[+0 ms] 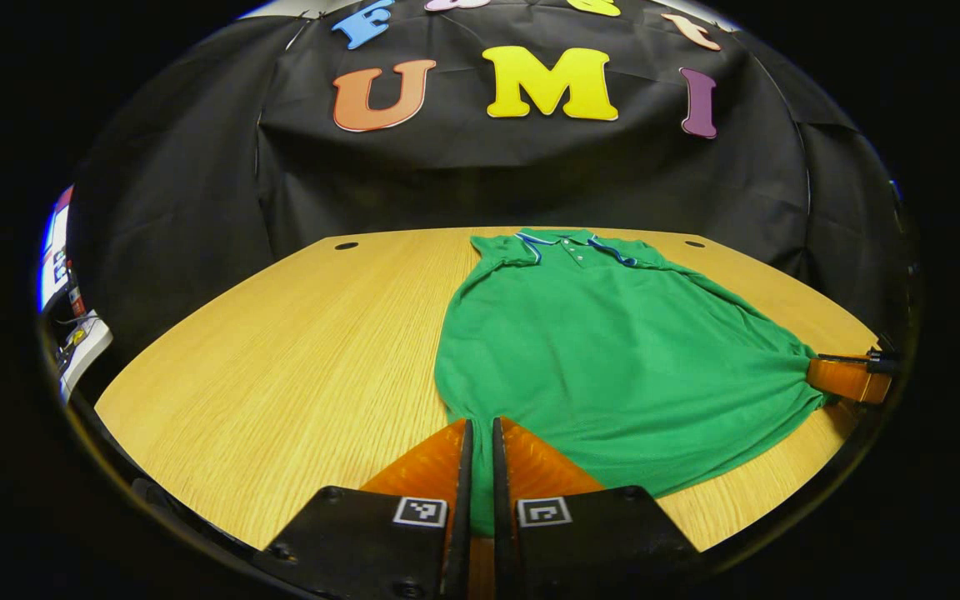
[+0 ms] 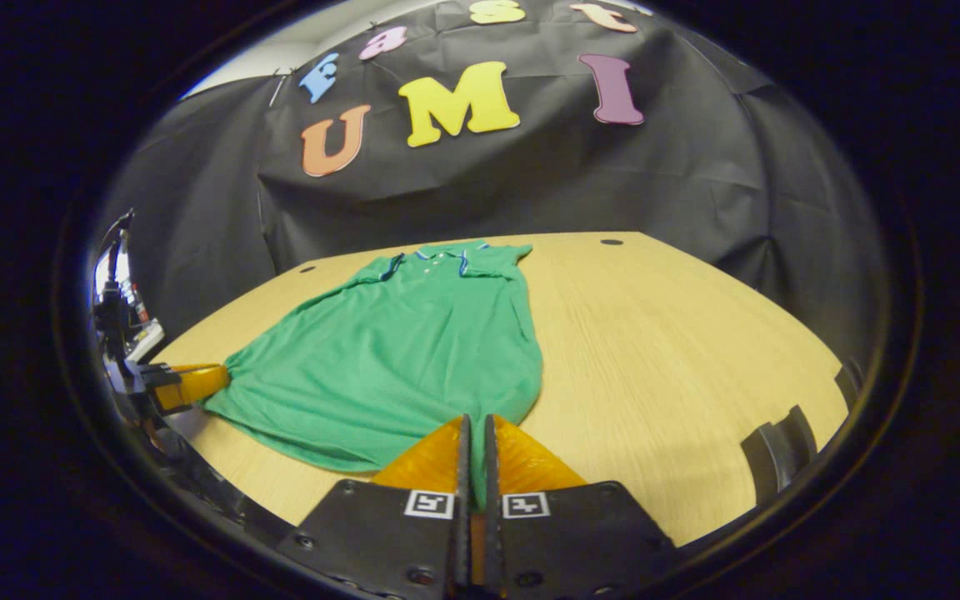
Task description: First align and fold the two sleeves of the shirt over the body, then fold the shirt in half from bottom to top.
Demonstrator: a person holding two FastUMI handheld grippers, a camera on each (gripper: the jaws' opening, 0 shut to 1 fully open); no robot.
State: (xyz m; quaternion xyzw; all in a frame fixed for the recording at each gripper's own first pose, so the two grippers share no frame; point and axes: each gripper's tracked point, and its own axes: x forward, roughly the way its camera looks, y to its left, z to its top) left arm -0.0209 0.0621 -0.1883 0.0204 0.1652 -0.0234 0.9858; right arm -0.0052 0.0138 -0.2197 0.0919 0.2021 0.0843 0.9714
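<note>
Pinching one shirt (image 1: 605, 350): two hand-held grippers

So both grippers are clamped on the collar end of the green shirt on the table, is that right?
Not quite. Both grippers are clamped on the hem end, not the collar end. In the left gripper view the left gripper pinches the shirt at its near edge, and the collar lies at the table's far side. The right gripper does likewise.
</note>
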